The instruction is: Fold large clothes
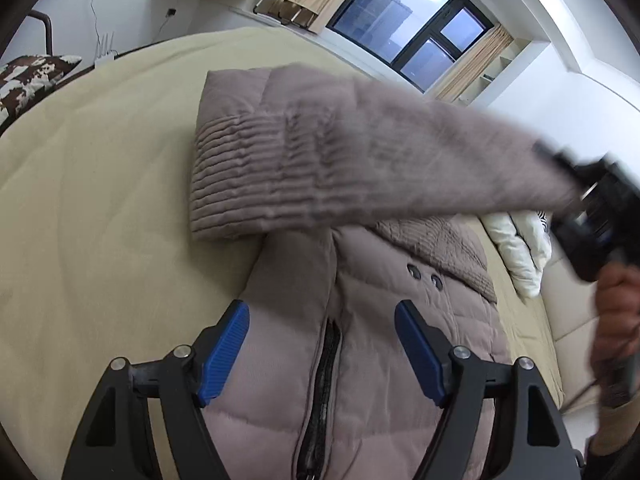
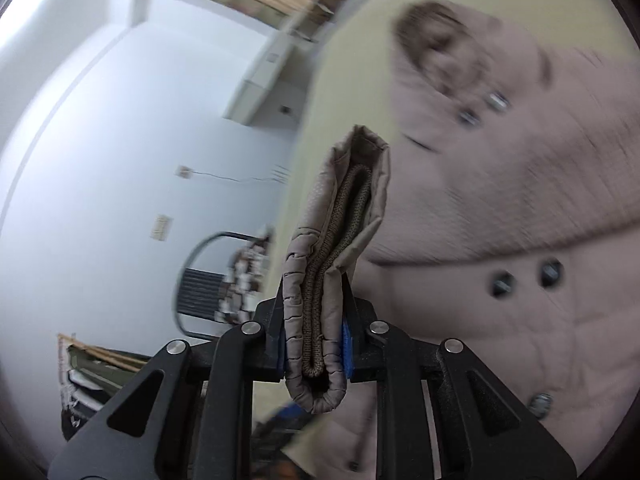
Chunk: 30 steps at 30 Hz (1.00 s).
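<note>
Right tool (image 2: pixel 316 352) clamps sleeve cuff (image 2: pixel 336 248); left tool (image 1: pixel 322 344) agape over jacket (image 1: pixel 360 360).

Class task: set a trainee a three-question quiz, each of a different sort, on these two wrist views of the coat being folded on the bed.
1. True or false: the left gripper is shut on the coat's zipper.
2. Which part of the coat does the right gripper hold? A hood, B sleeve cuff, C hem.
3. Fill in: the coat lies on a ____ bedcover.

Key: 1 false, it hangs open above the coat front. 2 B, the cuff with its knitted inner band is clamped between the fingers. 3 beige.
</note>
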Motion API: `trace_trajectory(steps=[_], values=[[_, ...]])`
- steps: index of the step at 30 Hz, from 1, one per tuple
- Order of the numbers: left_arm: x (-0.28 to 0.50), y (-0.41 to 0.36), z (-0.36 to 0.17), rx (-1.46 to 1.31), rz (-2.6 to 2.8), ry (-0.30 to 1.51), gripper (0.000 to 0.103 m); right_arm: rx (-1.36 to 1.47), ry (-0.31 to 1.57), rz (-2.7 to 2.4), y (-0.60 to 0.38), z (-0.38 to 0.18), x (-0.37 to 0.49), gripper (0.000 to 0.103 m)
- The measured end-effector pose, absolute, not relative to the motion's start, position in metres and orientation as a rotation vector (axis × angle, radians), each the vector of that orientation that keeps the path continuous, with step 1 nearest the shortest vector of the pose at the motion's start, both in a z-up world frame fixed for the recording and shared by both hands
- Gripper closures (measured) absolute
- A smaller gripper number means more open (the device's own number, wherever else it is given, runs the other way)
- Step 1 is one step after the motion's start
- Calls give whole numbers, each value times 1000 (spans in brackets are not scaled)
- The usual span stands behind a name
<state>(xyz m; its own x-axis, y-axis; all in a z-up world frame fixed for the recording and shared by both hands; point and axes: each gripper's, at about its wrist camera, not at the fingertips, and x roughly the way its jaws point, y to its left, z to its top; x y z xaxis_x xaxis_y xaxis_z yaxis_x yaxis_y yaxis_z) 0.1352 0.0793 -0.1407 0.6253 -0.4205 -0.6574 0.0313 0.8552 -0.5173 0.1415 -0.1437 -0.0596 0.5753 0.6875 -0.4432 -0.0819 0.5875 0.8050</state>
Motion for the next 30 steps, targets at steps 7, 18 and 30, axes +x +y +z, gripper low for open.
trace_trajectory(steps=[7,18,30], values=[[209,62,-130,-507,-121,778,23,795,611,698,-120,77,159,84],[302,52,-169,-475,-31,869,88,915,464,476,-282,51,165,84],[316,41,-189,-307,-37,910,76,1204,759,54,-425,-230,157,84]])
